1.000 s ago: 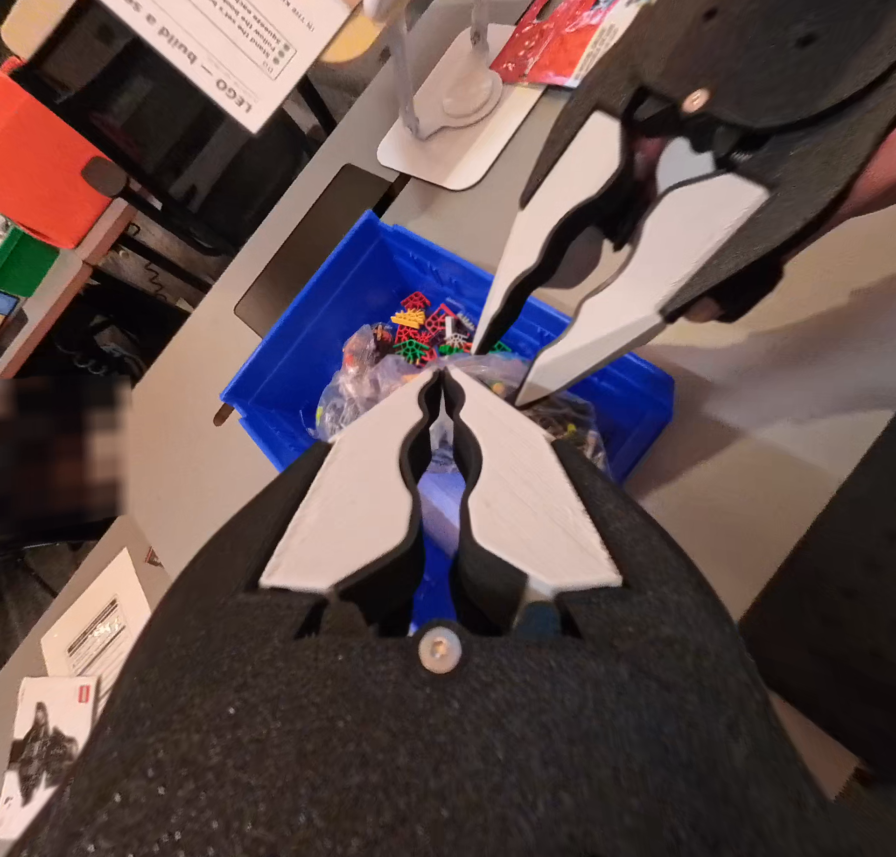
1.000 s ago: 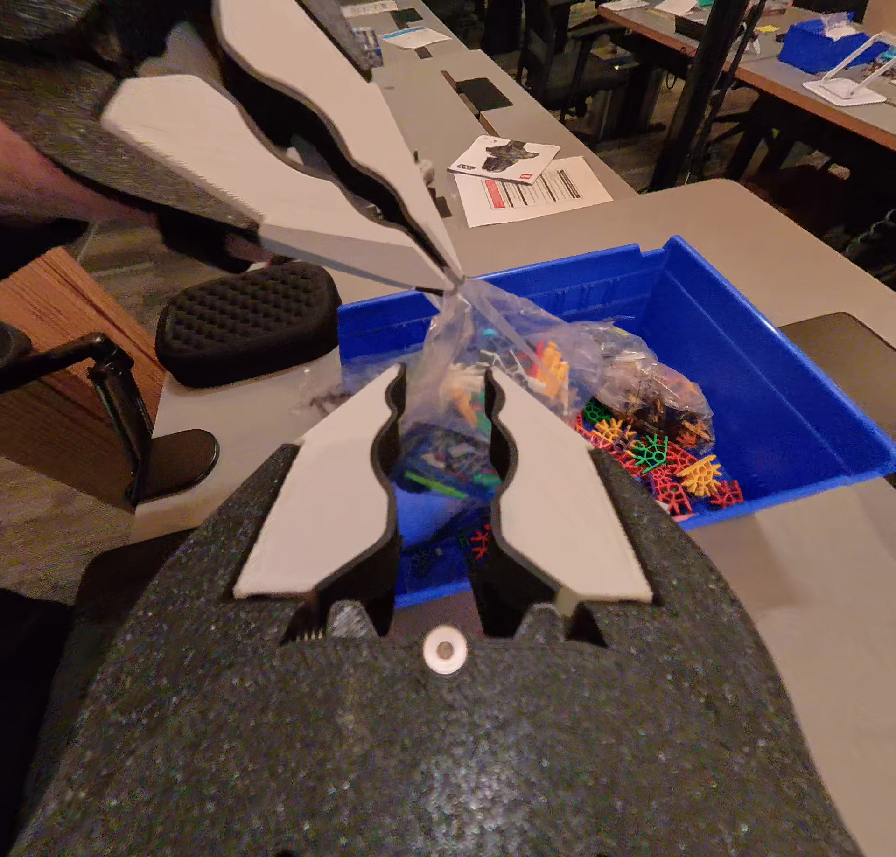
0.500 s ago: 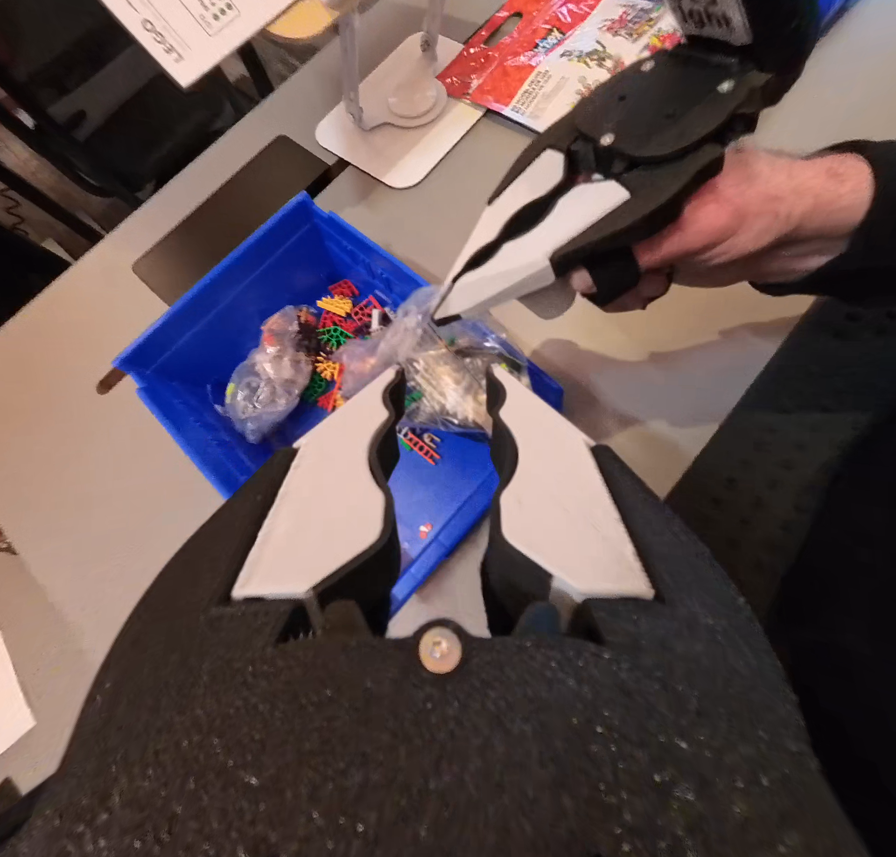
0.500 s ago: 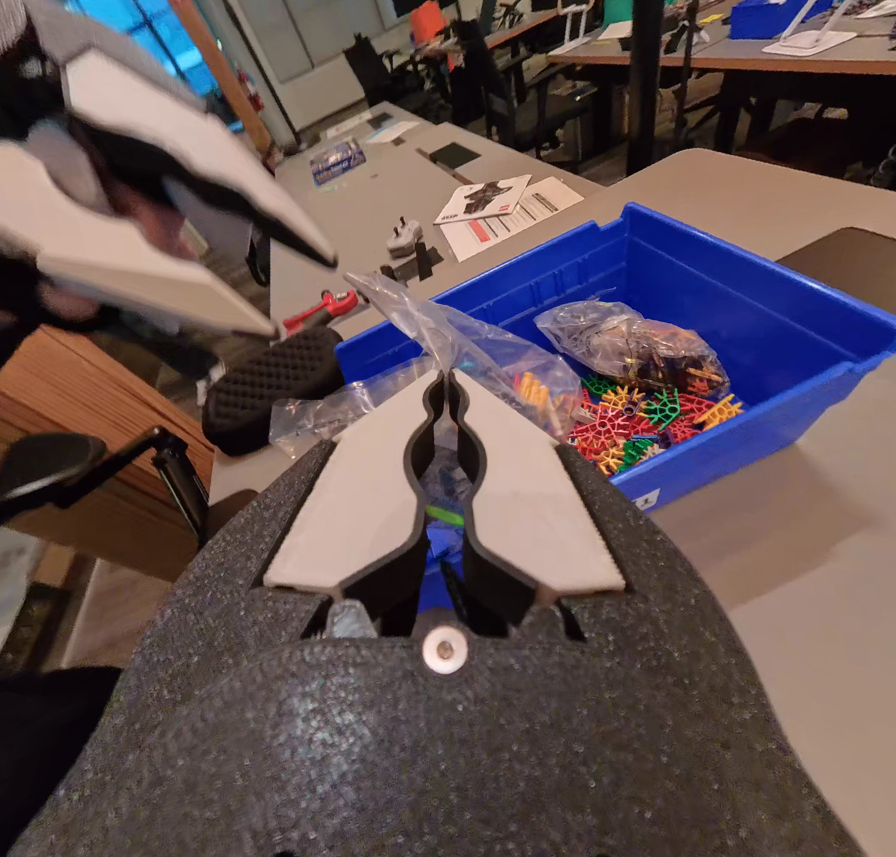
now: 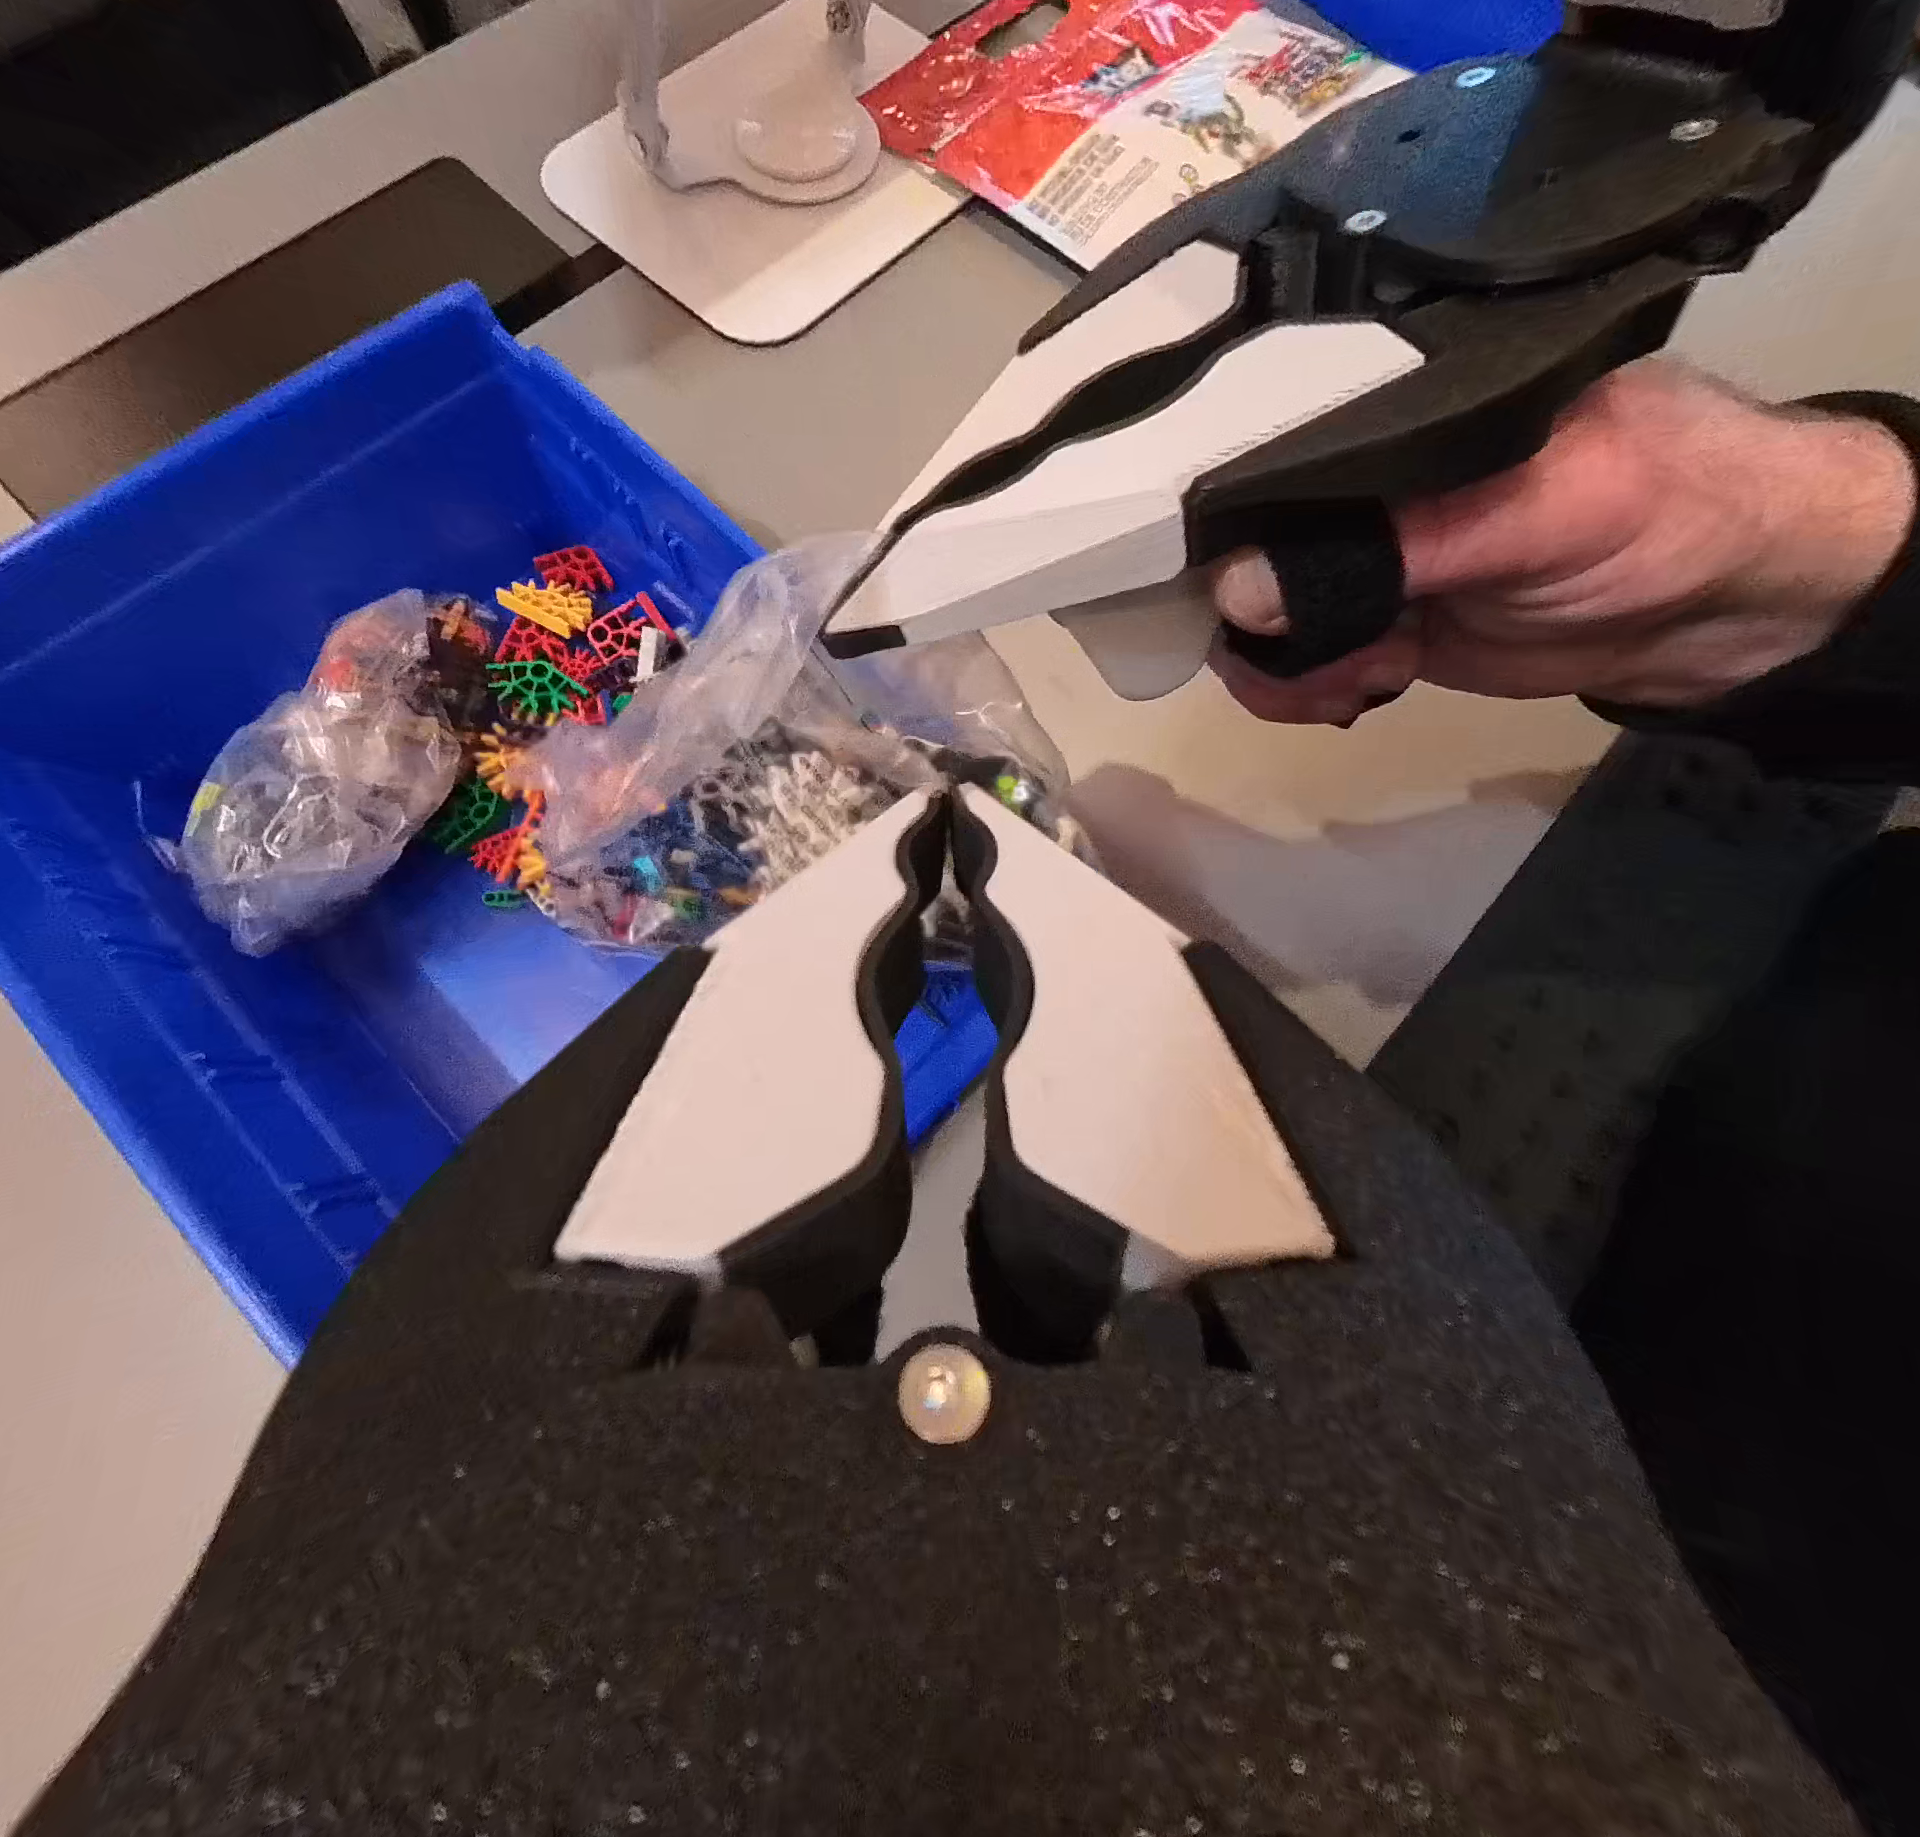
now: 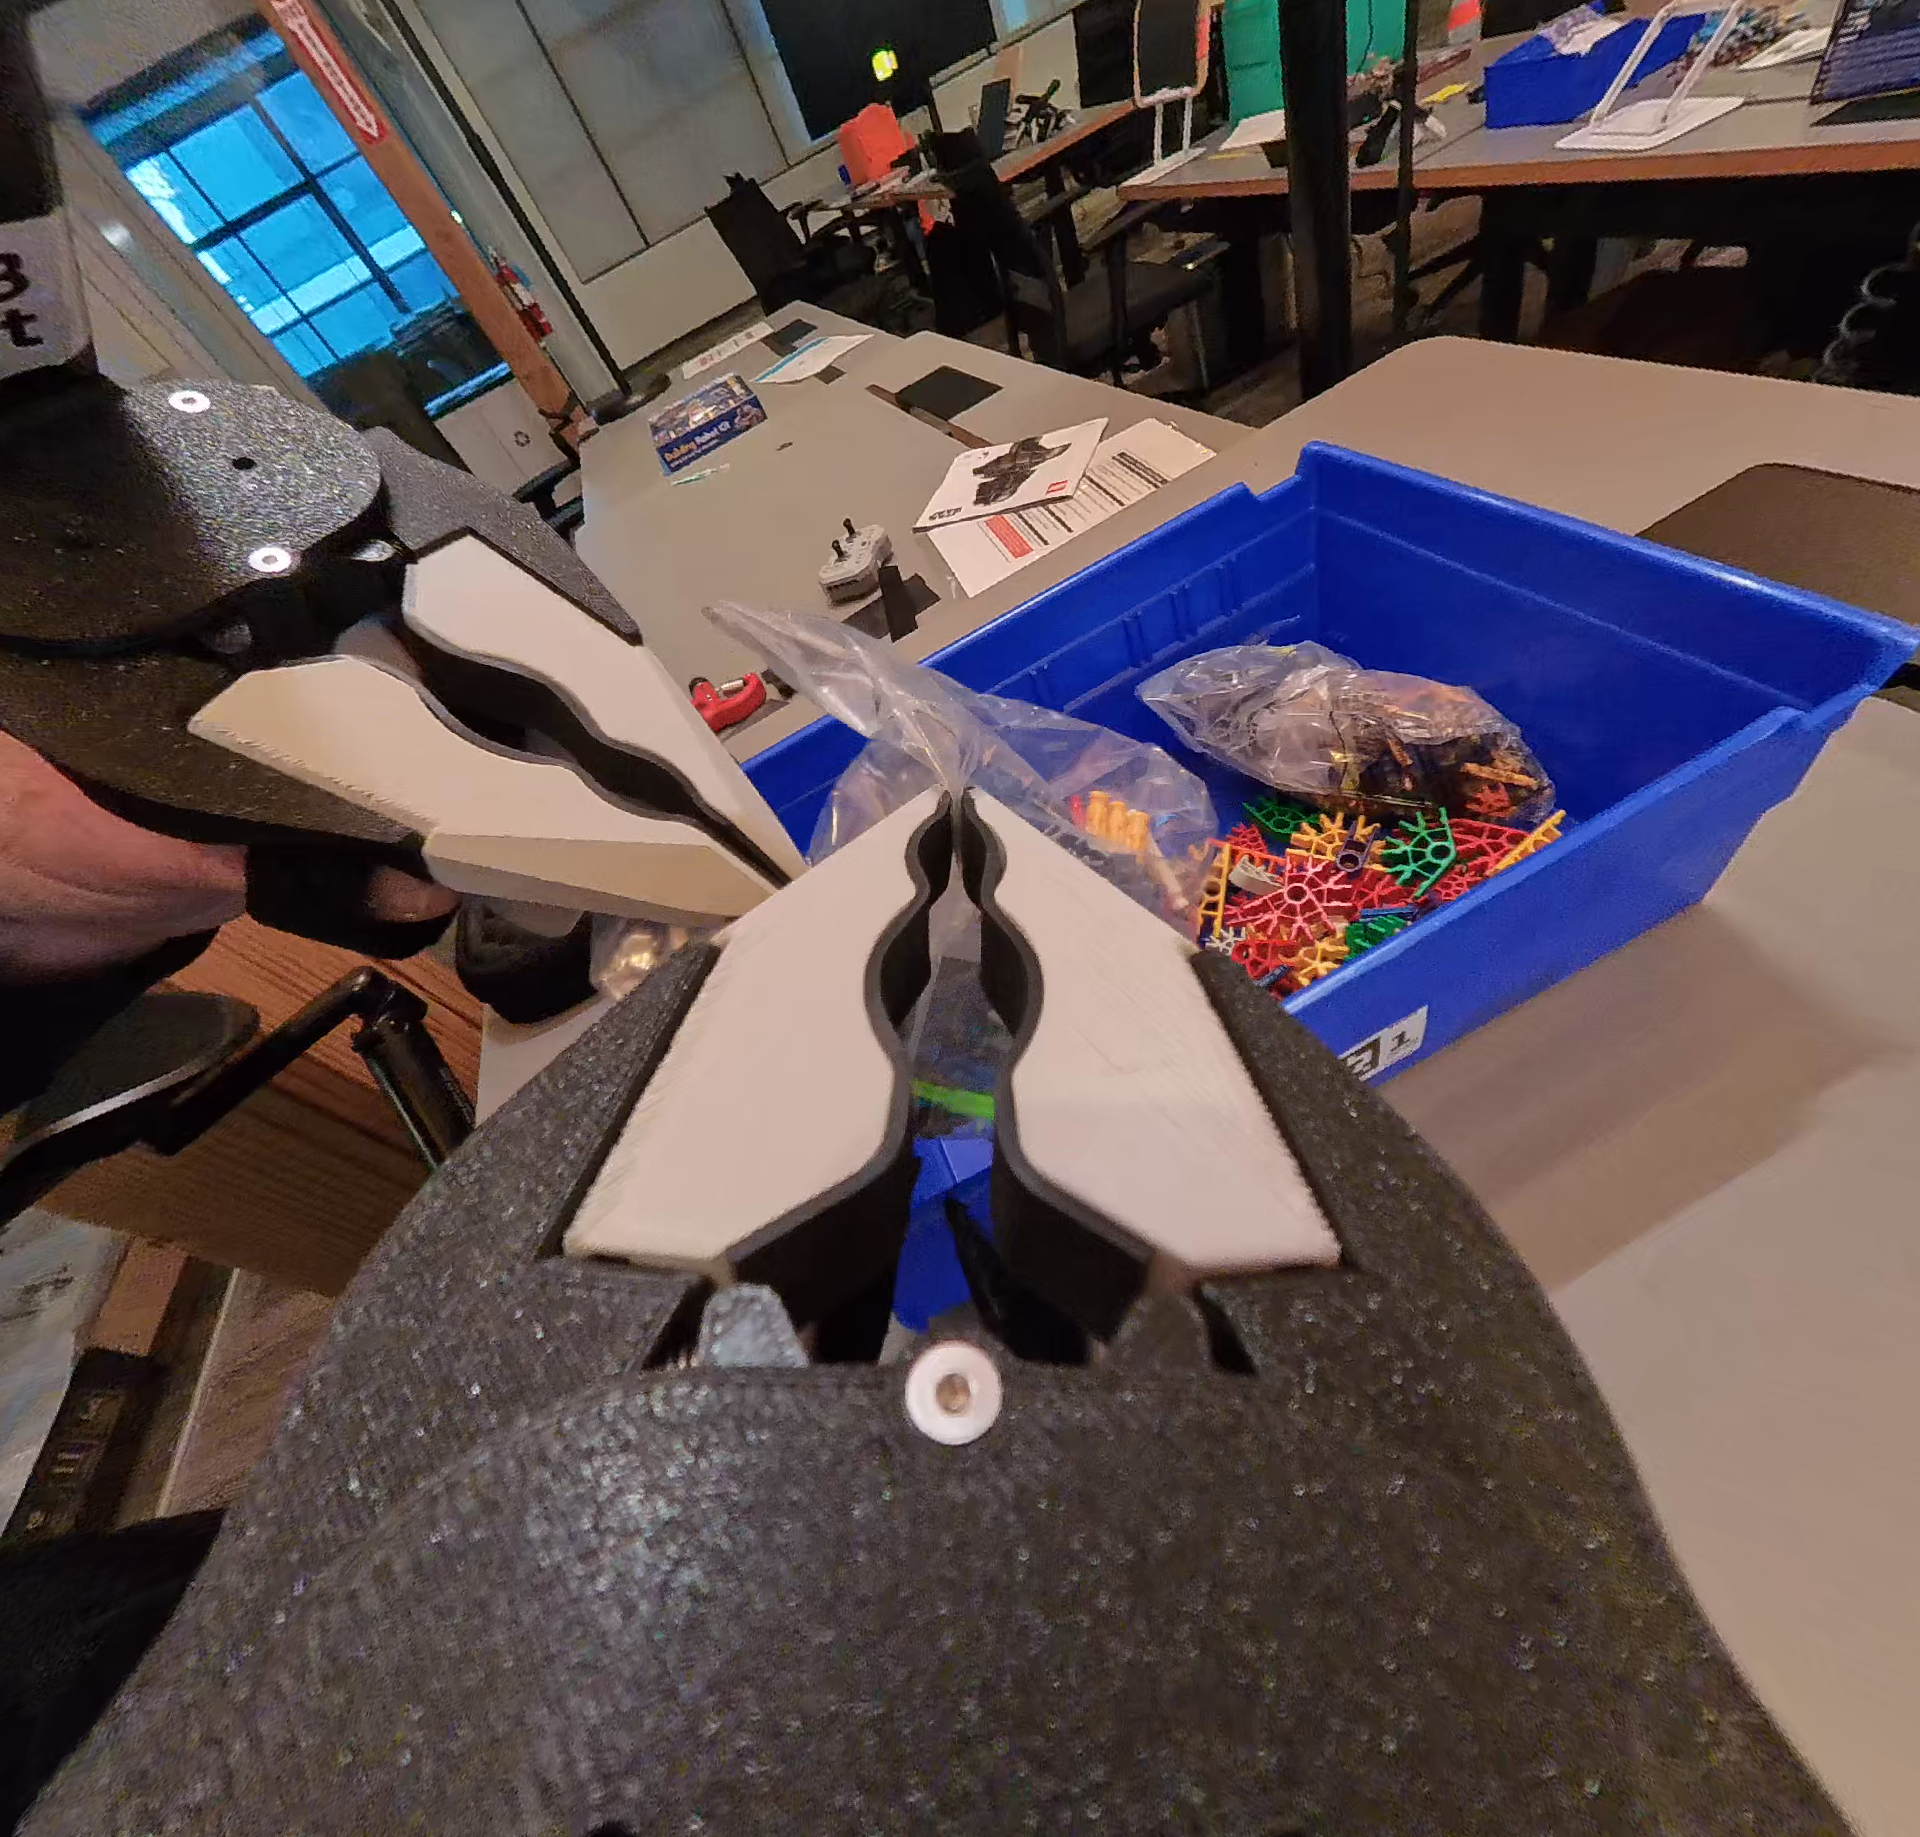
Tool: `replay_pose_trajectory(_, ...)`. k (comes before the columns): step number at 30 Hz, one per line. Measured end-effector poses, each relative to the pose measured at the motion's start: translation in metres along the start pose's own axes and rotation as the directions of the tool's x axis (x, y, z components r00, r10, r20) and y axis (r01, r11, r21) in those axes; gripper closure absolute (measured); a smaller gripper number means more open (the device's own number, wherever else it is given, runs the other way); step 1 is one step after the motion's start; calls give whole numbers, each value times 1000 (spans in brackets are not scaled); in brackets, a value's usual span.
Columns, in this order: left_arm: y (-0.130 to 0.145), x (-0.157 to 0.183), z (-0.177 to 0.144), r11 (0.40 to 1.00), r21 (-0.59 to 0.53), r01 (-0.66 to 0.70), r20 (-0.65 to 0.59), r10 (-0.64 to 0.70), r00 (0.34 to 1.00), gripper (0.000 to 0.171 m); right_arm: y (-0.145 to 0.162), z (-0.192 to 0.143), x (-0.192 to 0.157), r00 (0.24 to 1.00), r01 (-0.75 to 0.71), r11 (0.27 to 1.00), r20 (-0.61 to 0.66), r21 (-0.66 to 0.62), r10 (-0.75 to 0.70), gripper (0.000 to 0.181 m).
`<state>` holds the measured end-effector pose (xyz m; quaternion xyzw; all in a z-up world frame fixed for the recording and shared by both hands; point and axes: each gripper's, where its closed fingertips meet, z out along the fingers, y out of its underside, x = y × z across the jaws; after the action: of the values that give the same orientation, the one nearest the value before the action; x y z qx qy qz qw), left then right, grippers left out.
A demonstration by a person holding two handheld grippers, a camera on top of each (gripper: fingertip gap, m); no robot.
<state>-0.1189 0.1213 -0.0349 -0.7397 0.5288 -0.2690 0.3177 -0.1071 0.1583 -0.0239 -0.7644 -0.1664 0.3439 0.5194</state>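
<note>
Below me the grey table [image 5: 862,416] carries a blue bin [image 6: 1558,582] with loose coloured construction pieces [image 6: 1340,883] and a smaller knotted bag of pieces [image 6: 1340,738] lying inside. Over its near wall hangs a clear plastic bag of small parts [image 5: 727,779], gripped from both ends. My right claw [image 6: 954,805] pinches its upper edge tight, and my left claw [image 5: 948,802] is clamped on its other side, tips together.

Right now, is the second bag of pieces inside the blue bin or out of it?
Inside. The smaller clear bag lies on the blue bin floor beside loose coloured pieces, untouched by either gripper.
</note>
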Motion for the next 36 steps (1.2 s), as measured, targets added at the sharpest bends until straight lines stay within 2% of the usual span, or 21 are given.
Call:
replay_pose_trajectory(6, -28, -4, -20, 993, 95, -76, 71, 69, 995, 171, -6, -12, 1, 996, -67, 998, 61, 6, 67, 181)
replay_pose_trajectory(9, -42, -1, -31, 982, 153, -113, 66, 104, 992, 171, -11, -22, -1, 994, -49, 999, 94, 5, 49, 170)
replay_pose_trajectory(12, -49, 1, -38, 976, 164, -141, 68, 132, 989, 171, -25, -40, -3, 994, 30, 999, 106, 42, -35, 153)
replay_pose_trajectory(15, -58, 3, -43, 972, 189, -141, 63, 131, 989, 171, -40, -59, -10, 975, 207, 976, 66, 62, -211, 152)
replay_pose_trajectory(18, -68, 10, -47, 966, 219, -138, 40, 133, 990, 171, -33, -66, -35, 945, 290, 957, 157, 3, -287, 153)
replay_pose_trajectory(21, -78, 23, -47, 957, 245, -158, 1, 163, 987, 171, -26, -57, -38, 938, 326, 945, 135, -28, -320, 149)
replay_pose_trajectory(24, -84, 32, -45, 950, 250, -188, -19, 199, 980, 171, -29, -49, -35, 934, 344, 939, 102, -4, -342, 160)
replay_pose_trajectory(27, -87, 37, -45, 944, 260, -205, -25, 218, 976, 171, -32, -48, -40, 927, 351, 936, 125, 30, -352, 179)
replay_pose_trajectory(31, -90, 39, -56, 931, 313, -190, -40, 213, 976, 171, -38, -57, -46, 938, 288, 953, 173, 99, -301, 181)
replay_pose_trajectory(33, -100, 36, -73, 901, 409, -147, -44, 181, 983, 170, -40, -63, -42, 949, 233, 966, 190, 116, -252, 181)
replay_pose_trajectory(34, -103, 32, -81, 890, 444, -106, -60, 148, 987, 159, -41, -66, -41, 952, 208, 970, 202, 125, -230, 181)
replay_pose_trajectory(36, -96, 25, -87, 896, 439, -67, -96, 120, 988, 155, -41, -73, -40, 951, 169, 975, 234, 146, -200, 181)
